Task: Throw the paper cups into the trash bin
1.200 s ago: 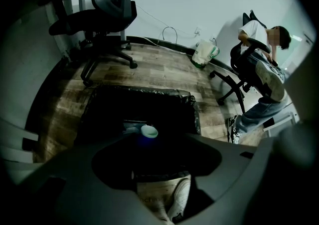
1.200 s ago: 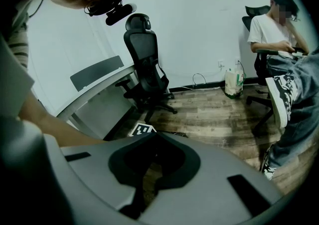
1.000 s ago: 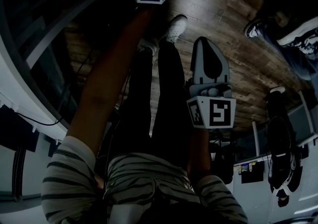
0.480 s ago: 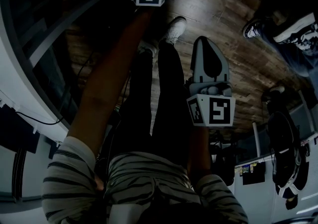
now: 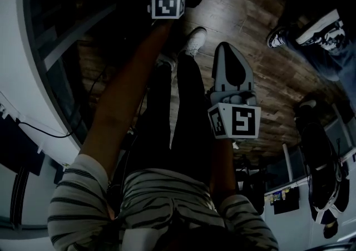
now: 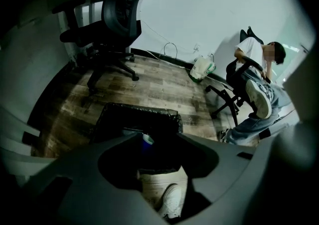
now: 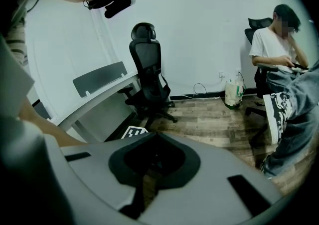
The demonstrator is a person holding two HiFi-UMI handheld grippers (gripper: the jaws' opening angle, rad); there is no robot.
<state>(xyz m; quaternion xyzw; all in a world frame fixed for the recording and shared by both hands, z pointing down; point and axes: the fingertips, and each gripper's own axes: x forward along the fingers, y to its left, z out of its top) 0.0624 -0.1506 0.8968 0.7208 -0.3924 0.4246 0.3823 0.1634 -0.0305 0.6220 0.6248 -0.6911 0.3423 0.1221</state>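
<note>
My left gripper (image 6: 158,136) hangs over the trash bin (image 6: 119,116), which has a black liner. Its jaws have just been closing; they stand apart with nothing between them. A blue paper cup with a white rim (image 6: 147,139) lies inside the bin, beyond the left fingertip. In the head view only this gripper's marker cube (image 5: 167,5) shows clearly, at the end of my outstretched left arm. My right gripper (image 5: 230,49) is held in front of my waist, its fingertips together and nothing in them. In its own view the right gripper (image 7: 154,135) points across the room.
A black office chair (image 6: 109,24) stands behind the bin, by a curved white desk (image 7: 99,99). A person sits on another chair (image 6: 259,79) at the right, legs stretched out. A white bag (image 6: 202,69) leans on the wall. My white shoe (image 6: 172,199) is beside the bin.
In the head view the left marker cube has shifted slightly down the picture. The seated person's shoes at the upper right have moved. The right gripper looks about the same.
</note>
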